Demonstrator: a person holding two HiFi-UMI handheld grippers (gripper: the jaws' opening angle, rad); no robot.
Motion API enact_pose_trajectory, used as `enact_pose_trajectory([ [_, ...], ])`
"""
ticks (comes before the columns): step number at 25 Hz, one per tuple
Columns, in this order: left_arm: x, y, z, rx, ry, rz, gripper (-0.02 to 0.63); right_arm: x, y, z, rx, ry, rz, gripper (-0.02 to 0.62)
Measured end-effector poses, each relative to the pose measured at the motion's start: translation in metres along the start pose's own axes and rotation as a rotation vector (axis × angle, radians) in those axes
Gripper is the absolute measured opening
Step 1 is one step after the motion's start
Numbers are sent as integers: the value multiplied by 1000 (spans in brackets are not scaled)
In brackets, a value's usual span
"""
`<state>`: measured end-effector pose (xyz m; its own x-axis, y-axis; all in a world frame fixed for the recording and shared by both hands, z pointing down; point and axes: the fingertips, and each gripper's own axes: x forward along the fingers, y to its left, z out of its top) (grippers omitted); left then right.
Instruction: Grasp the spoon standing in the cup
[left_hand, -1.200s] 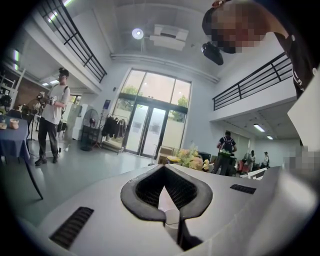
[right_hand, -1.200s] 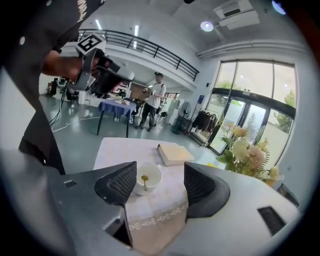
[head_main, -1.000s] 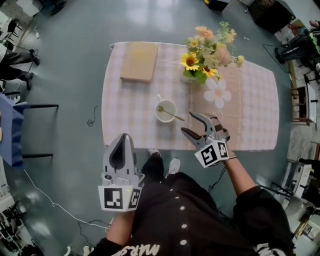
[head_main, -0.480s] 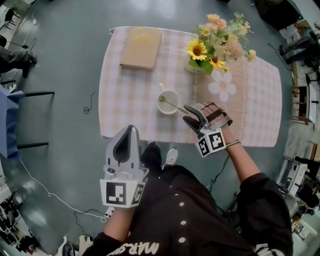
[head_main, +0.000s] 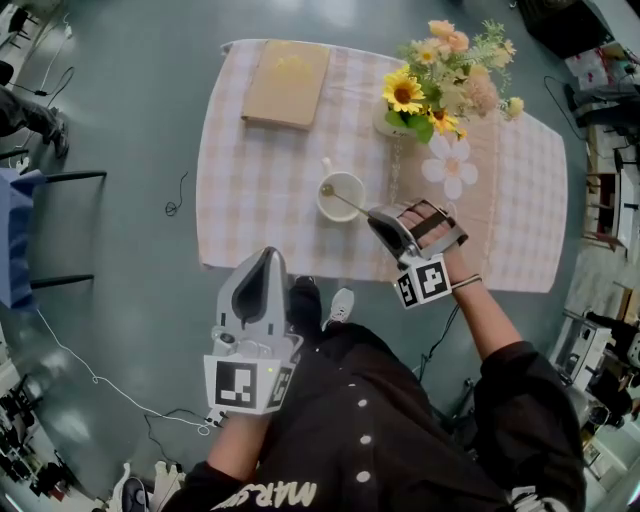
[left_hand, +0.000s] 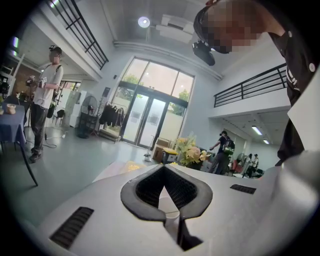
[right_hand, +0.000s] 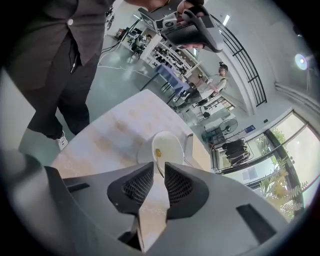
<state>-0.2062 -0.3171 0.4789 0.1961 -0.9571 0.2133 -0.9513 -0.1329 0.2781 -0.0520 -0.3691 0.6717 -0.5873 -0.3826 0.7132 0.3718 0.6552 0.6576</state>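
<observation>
Grey left gripper (head_main: 269, 256): jaws together, empty, held short of the checked cloth (head_main: 250, 210).
White cup (head_main: 323, 205): one, standing mid-cloth.
Spoon (head_main: 347, 201): one, bowl in the cup, handle leaning right — into the right jaws' gap.
Right gripper (head_main: 376, 214): jaws closing around the handle, pads not yet pinching; grasp judged nearly made.
Tally: two grippers, one cup, one spoon, one bouquet (head_main: 440, 80), one tan board (head_main: 288, 85).
</observation>
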Motion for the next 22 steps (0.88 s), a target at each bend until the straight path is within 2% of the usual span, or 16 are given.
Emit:
enact_pose_trajectory([
  [2,1,-1,-1,-1,3,-3,14,0,-1,1,10,-6,-6,37],
  [4,0,-2,-2,-2,4,-5,14,0,-1,2,11,-9,-3,28],
  [15,-4,-5,8,18,-20,0,14,-7,1,6,33,-15,26,9],
  [22,-7,-12,21,38,-46,-2,14,-20,-8,11,93,-34,25,8],
])
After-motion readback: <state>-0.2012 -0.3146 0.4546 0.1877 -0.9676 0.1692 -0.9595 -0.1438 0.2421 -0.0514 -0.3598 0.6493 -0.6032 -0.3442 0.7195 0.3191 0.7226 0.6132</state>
